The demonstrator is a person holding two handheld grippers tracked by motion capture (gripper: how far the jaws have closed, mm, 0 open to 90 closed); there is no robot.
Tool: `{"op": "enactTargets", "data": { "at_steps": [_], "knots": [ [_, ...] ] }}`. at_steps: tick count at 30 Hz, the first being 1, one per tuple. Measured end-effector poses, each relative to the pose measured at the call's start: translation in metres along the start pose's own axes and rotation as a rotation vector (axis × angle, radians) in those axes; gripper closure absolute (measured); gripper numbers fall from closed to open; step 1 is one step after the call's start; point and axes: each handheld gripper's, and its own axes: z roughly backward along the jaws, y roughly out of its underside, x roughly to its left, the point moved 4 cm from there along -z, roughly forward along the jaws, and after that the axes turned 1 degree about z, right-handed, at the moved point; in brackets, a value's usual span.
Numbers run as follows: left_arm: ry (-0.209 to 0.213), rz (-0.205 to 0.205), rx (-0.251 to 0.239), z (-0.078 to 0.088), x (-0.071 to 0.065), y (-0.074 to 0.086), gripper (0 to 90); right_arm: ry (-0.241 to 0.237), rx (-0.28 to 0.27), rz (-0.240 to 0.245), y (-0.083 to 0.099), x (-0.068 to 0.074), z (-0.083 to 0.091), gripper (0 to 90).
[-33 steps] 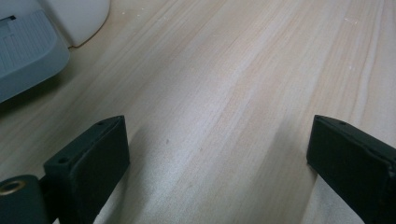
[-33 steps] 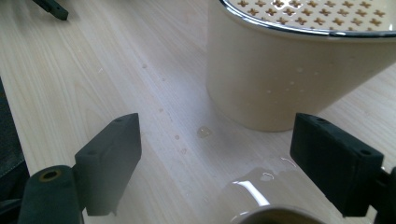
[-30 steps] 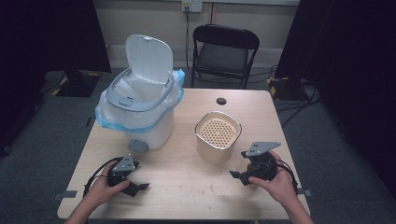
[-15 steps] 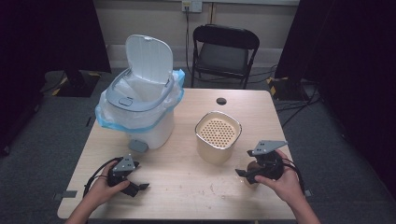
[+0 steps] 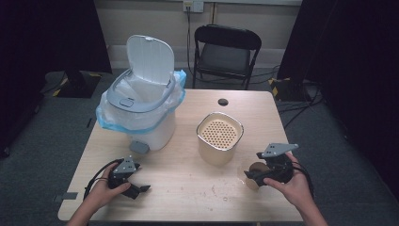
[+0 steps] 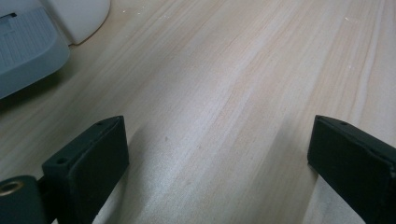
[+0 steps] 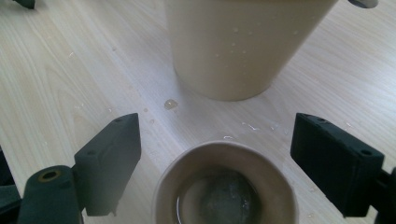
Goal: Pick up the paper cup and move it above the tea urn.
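A small brown paper cup [image 5: 255, 181] stands near the table's front right, and a little wet residue lies in its bottom [image 7: 224, 196]. My right gripper [image 5: 251, 174] is open at the cup. In the right gripper view the cup's rim sits low between the wide-apart jaws [image 7: 215, 133], and neither pad touches it. Just ahead of the cup stands a beige container [image 5: 219, 136] with a perforated strainer top; its wet side [image 7: 233, 46] shows close up. My left gripper [image 5: 140, 188] rests open at the front left, with only bare table between its jaws [image 6: 215, 140].
A white pedal bin [image 5: 141, 108] with a blue liner and raised lid stands at the back left; its grey pedal [image 6: 25, 51] lies close to my left gripper. Water drops [image 7: 170, 103] dot the table by the container. A black chair [image 5: 226, 52] stands behind the table.
My right hand has drifted a little to the right with its gripper, and the brown cup now shows more plainly at the jaws. The left gripper has stayed put.
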Motion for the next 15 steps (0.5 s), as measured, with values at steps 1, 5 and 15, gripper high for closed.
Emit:
{"op": "enactTargets", "data": {
  "at_steps": [1, 5, 15],
  "knots": [
    [0.000, 0.000, 0.000, 0.000, 0.000, 0.000, 4.7, 0.000, 0.000, 0.000, 0.000, 0.000, 0.000, 15.5],
    [0.000, 0.000, 0.000, 0.000, 0.000, 0.000, 4.7, -0.001, -0.003, -0.012, 0.005, -0.003, 0.002, 15.0],
    [0.000, 0.000, 0.000, 0.000, 0.000, 0.000, 4.7, -0.028, -0.021, -0.033, 0.016, -0.005, 0.002, 14.1]
  ]
}}
